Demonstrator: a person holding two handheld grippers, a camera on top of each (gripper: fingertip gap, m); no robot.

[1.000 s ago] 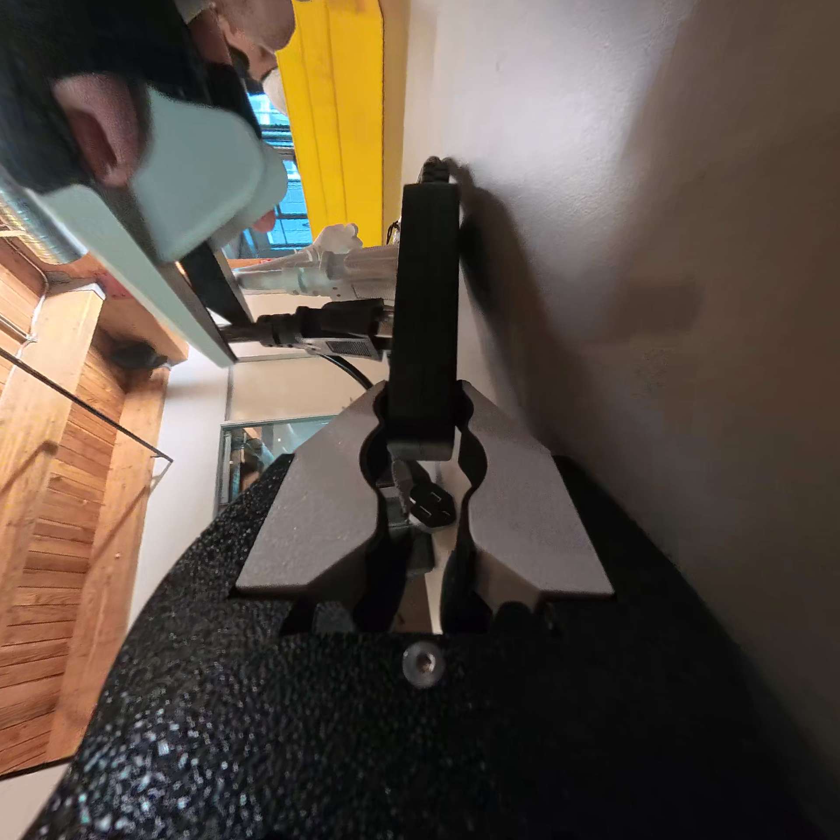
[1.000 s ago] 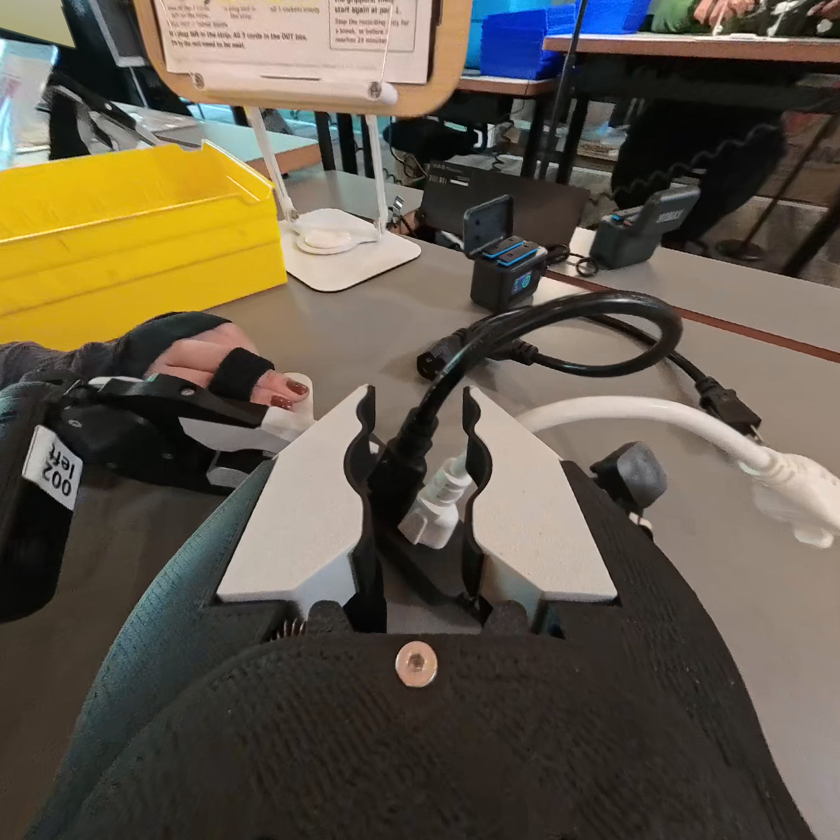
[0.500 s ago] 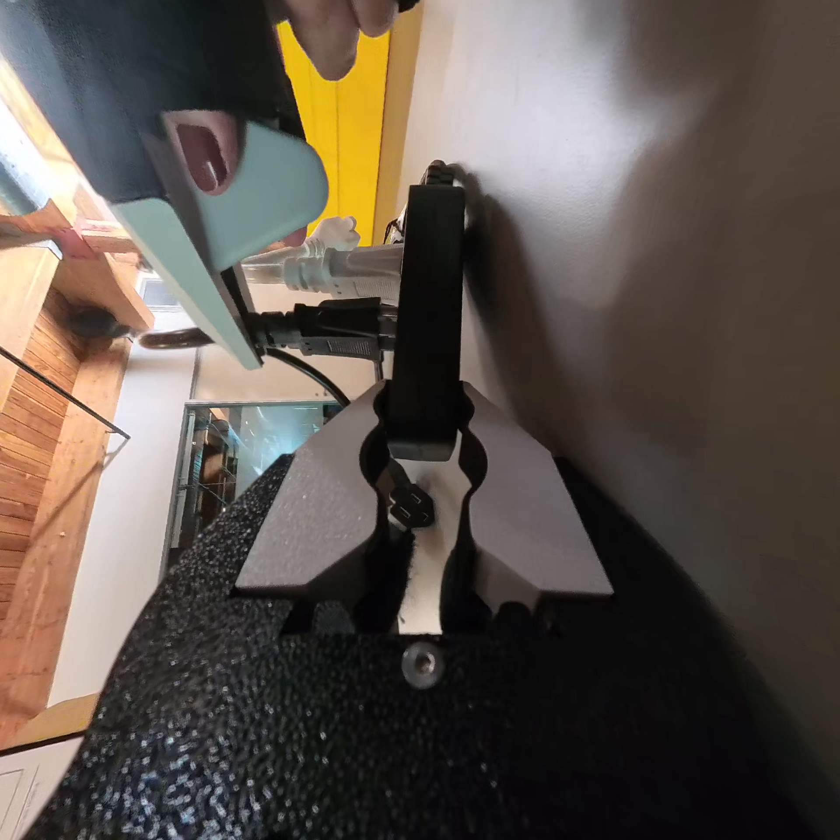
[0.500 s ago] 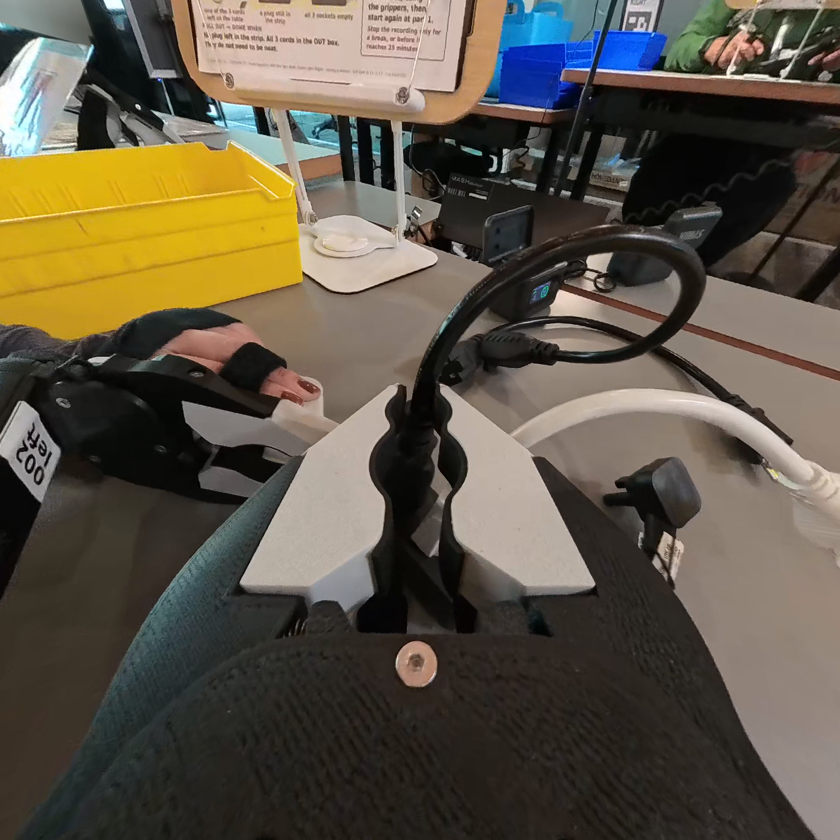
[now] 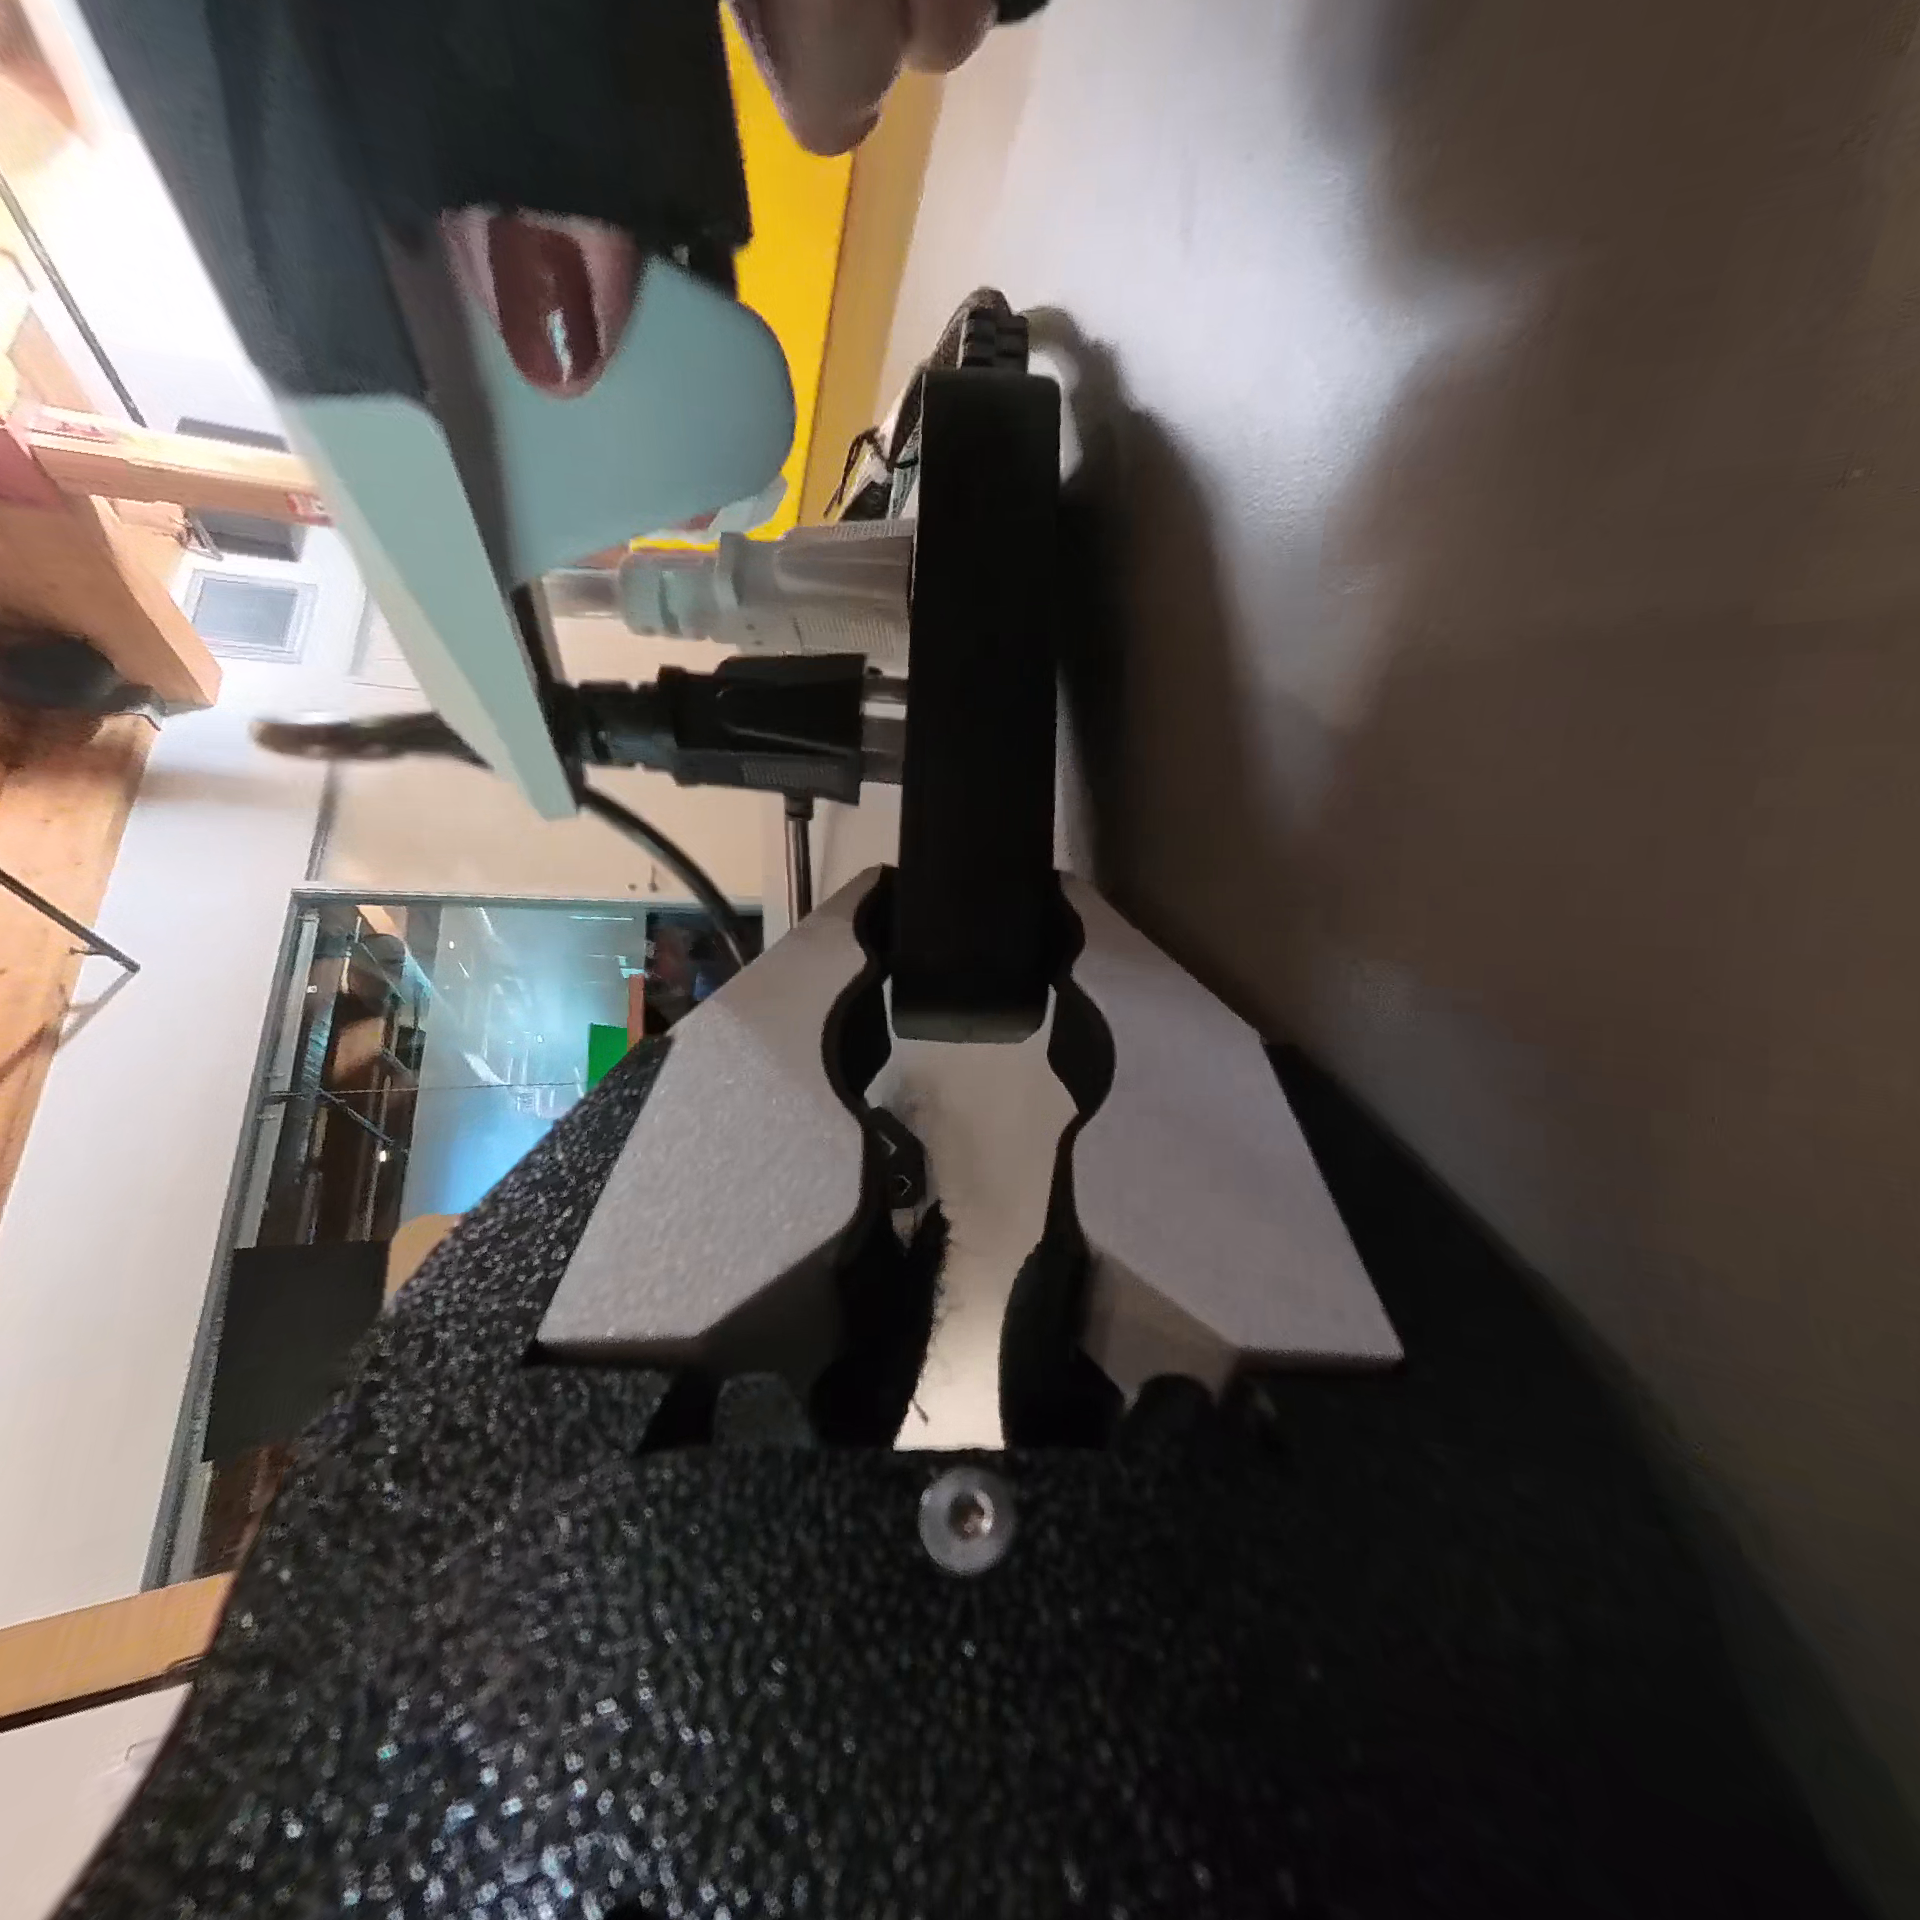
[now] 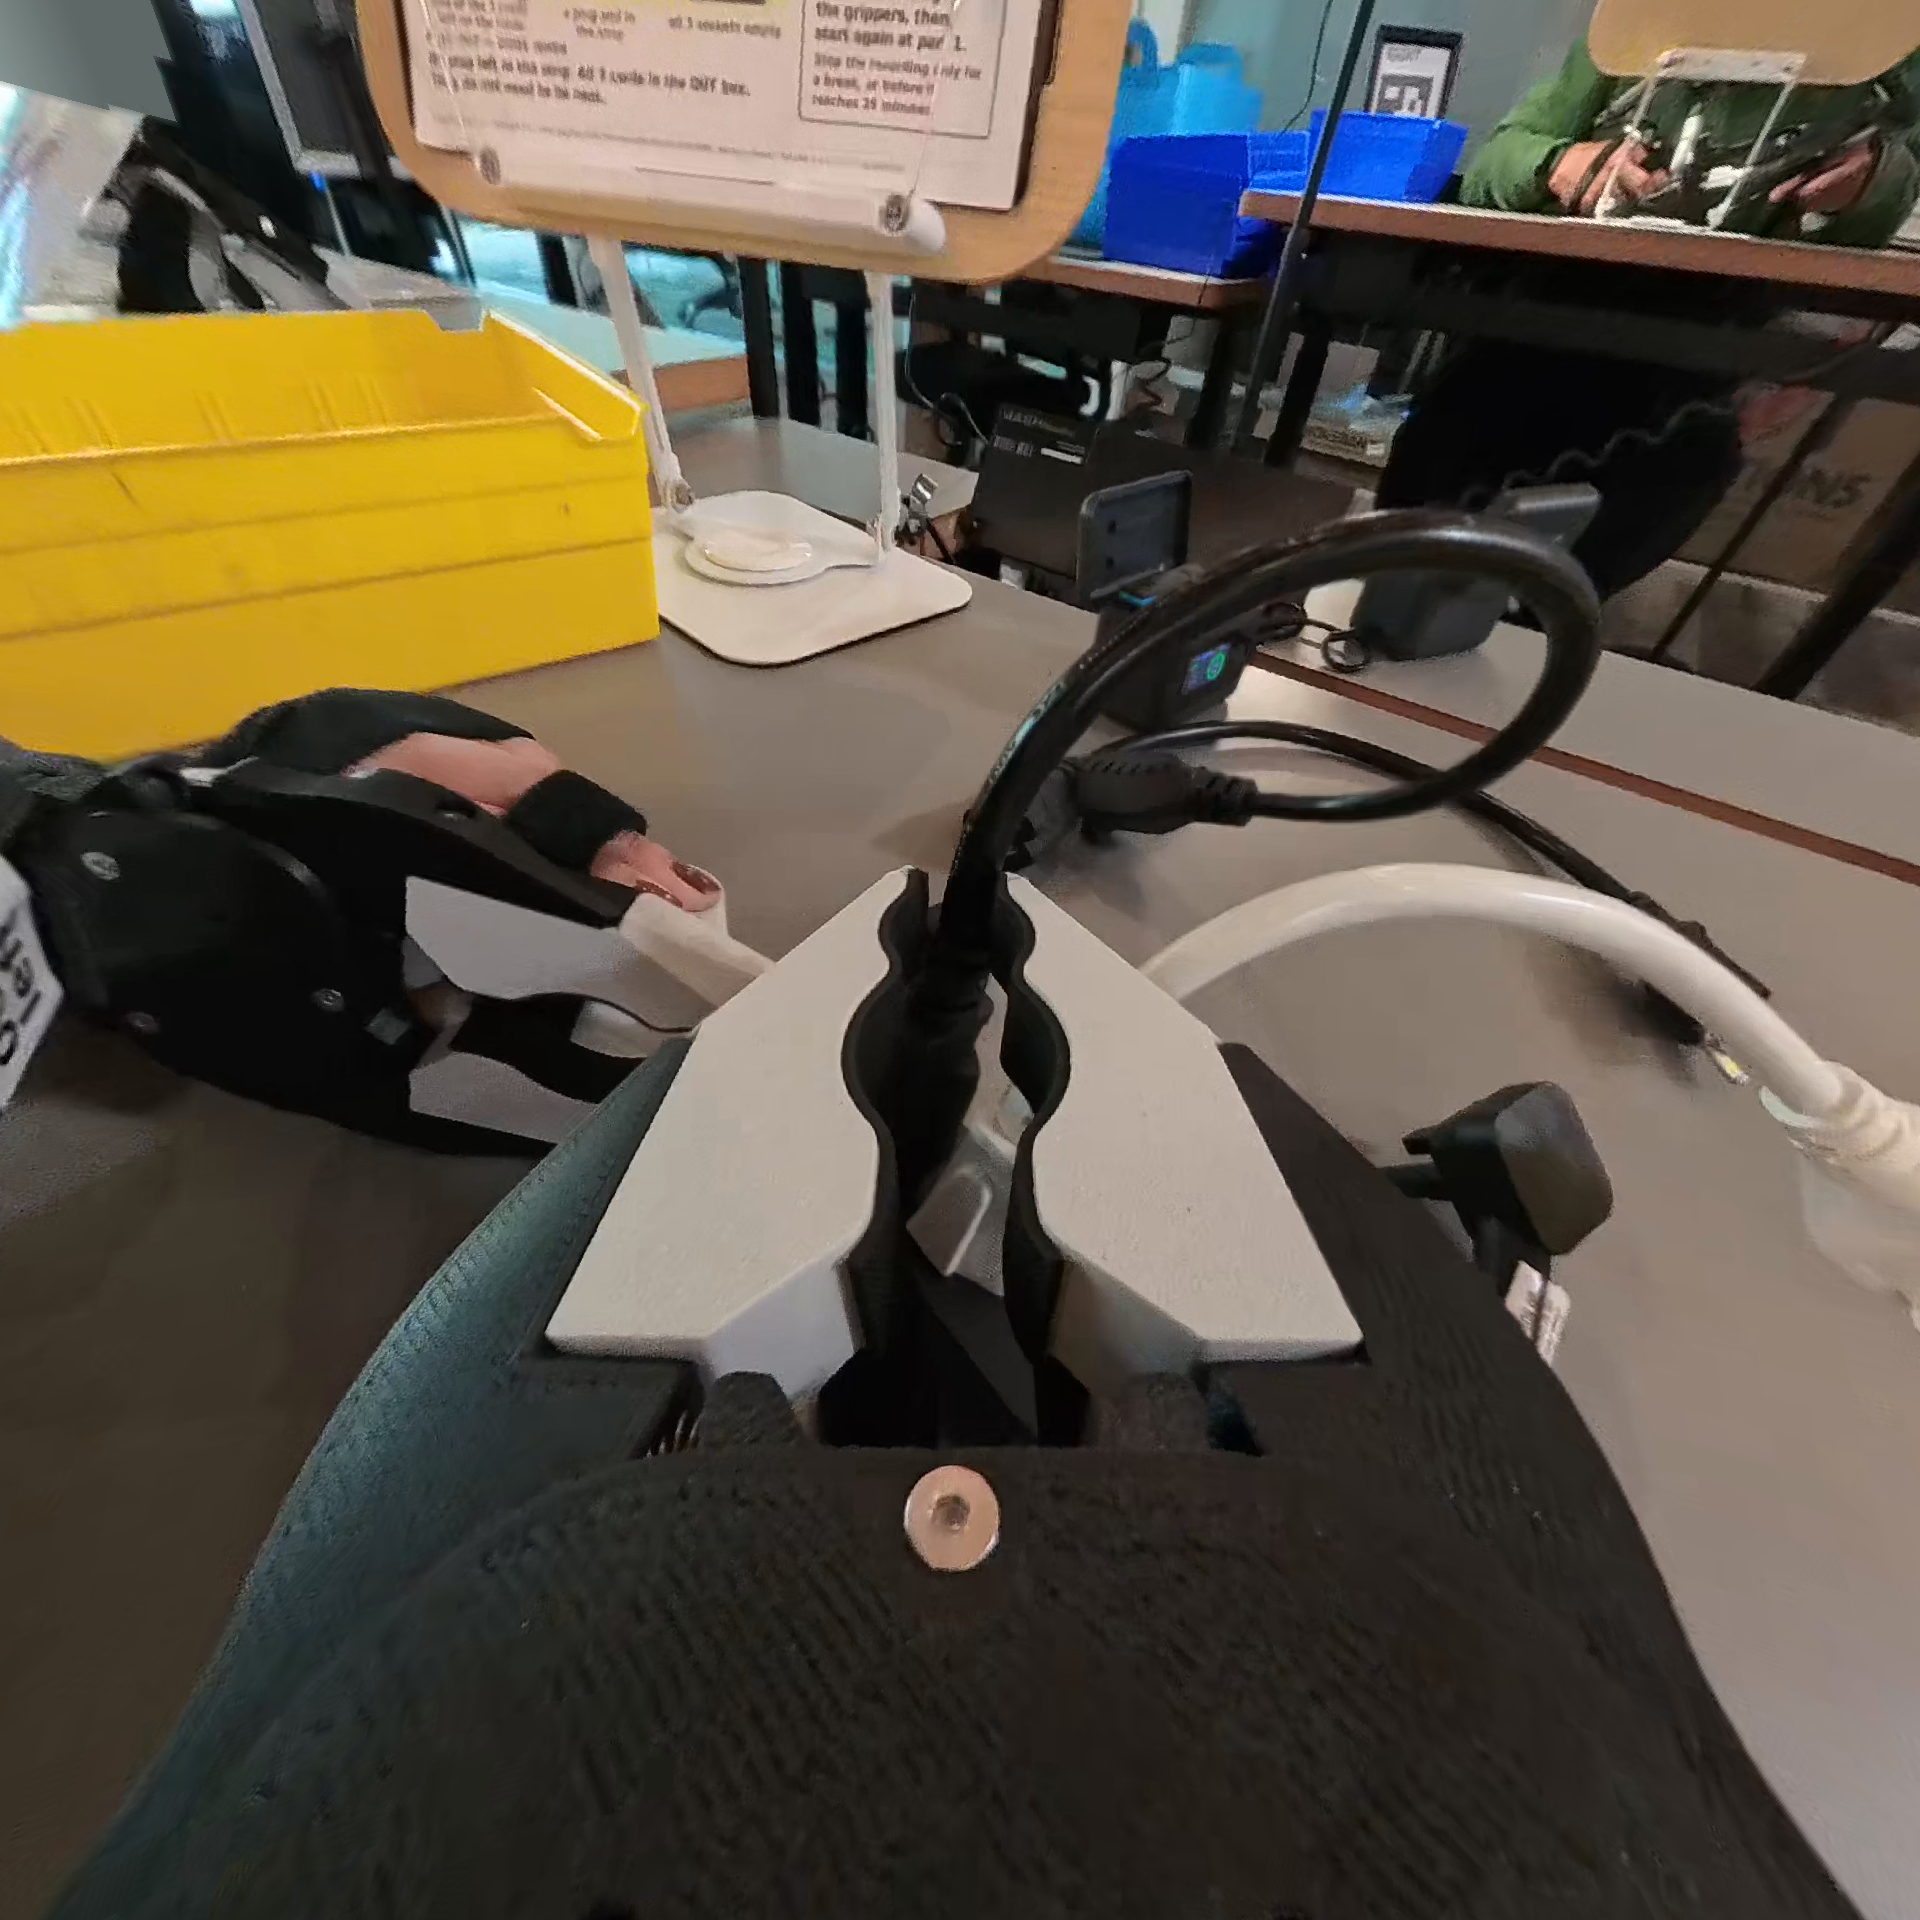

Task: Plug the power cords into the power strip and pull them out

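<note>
In the left wrist view my left gripper [image 5: 971, 899] is shut on the end of the black power strip [image 5: 977, 644], which lies on the grey table [image 5: 1455, 727]. A black plug [image 5: 769, 727] and a white plug [image 5: 790, 603] sit in the strip; a bit of the black plug's metal prongs shows. My right gripper [image 6: 961, 904] is shut on the black plug's neck, and its black cord [image 6: 1455, 551] loops up and right. The white cord [image 6: 1455, 914] curves away to the right. The strip is hidden in the right wrist view. The left gripper also shows in the right wrist view [image 6: 260, 935], held by a gloved hand.
A yellow bin [image 6: 312, 499] stands at the back left, with a white sign stand [image 6: 810, 603] next to it. A loose black plug [image 6: 1517, 1164] and a white connector [image 6: 1860, 1122] lie at the right. Chargers [image 6: 1164, 582] sit behind. A person sits at a far table.
My right gripper went from open around the black plug to shut on it and has moved up along it. The black cord loop has risen. My left gripper still holds the strip.
</note>
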